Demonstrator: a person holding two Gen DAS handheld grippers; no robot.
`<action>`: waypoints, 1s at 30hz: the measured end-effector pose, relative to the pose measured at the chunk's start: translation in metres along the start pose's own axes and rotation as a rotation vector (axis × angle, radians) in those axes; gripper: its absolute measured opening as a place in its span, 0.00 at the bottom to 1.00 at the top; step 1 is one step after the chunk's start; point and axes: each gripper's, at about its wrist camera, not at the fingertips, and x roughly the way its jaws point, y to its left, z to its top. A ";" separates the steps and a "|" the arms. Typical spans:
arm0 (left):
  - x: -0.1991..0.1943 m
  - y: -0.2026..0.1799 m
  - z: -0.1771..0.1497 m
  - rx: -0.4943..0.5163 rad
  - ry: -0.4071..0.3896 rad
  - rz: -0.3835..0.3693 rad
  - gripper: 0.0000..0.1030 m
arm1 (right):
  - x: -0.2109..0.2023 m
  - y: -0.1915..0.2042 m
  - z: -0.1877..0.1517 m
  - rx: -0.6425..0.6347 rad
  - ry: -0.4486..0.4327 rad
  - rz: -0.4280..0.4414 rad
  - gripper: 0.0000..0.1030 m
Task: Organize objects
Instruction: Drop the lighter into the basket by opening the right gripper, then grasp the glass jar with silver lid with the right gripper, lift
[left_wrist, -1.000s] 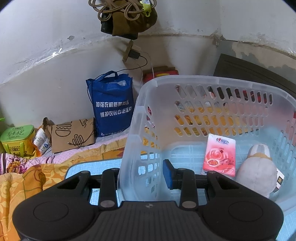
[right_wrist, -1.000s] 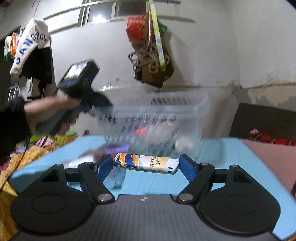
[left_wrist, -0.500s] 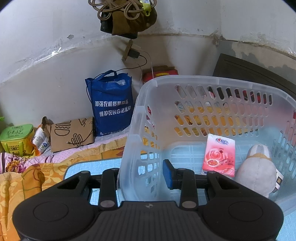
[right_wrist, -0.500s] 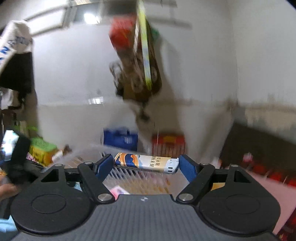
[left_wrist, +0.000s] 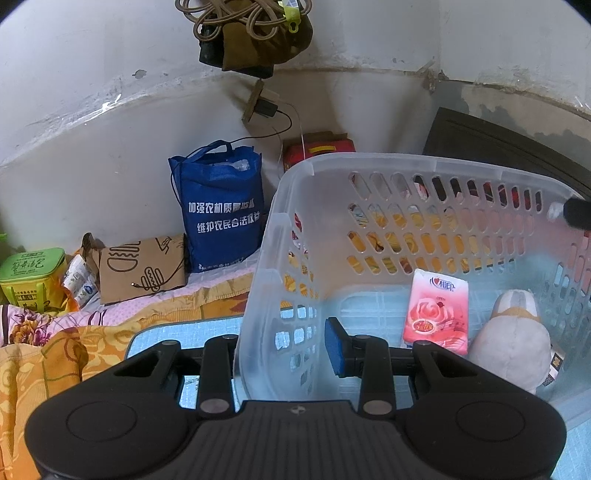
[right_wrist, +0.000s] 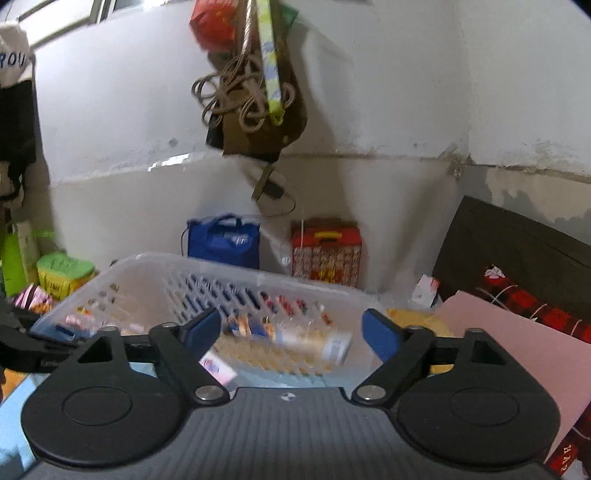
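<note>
Left gripper (left_wrist: 284, 350): fingers closed on the near-left wall of the basket (left_wrist: 388, 166), one finger outside, other inside w/ its blue pad (left_wrist: 334, 347) against the plastic.
Right gripper (right_wrist: 291, 332): fingers spread apart, not holding anything; it hangs over the basket's near rim.
Lighter (right_wrist: 291, 338): blurred in the right wrist view, lying across btw. the two open fingers but not touching the pads; blue-orange print and a white cap at the right end. Cannot tell if it is in the air or already on sth.
Basket: clear plastic w/ slotted walls, stands on a light blue mat (left_wrist: 162, 332).
Tissue pack (left_wrist: 437, 308): pink w/ rose print, flat on the basket floor, near the right side.
Plush toy (left_wrist: 511, 339): grey-beige, in the basket's right corner, just beside the tissue pack.
Blue bag (left_wrist: 221, 206): upright against the wall, behind the basket's left side, white characters on it.
Cardboard piece (left_wrist: 142, 267): leans left of the blue bag.
Green box (left_wrist: 33, 277): far left, on the flowered cloth.
Red box (right_wrist: 327, 254): by the wall behind the basket.
</note>
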 end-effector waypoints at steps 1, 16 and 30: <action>0.000 0.000 0.000 0.000 0.001 -0.001 0.37 | -0.001 -0.001 0.001 0.005 -0.008 -0.001 0.86; -0.001 0.001 -0.001 0.004 0.003 -0.015 0.37 | -0.103 -0.003 -0.030 0.148 -0.194 0.216 1.00; -0.001 0.000 0.000 0.002 0.006 -0.013 0.38 | -0.094 0.066 -0.138 -0.024 0.084 0.223 1.00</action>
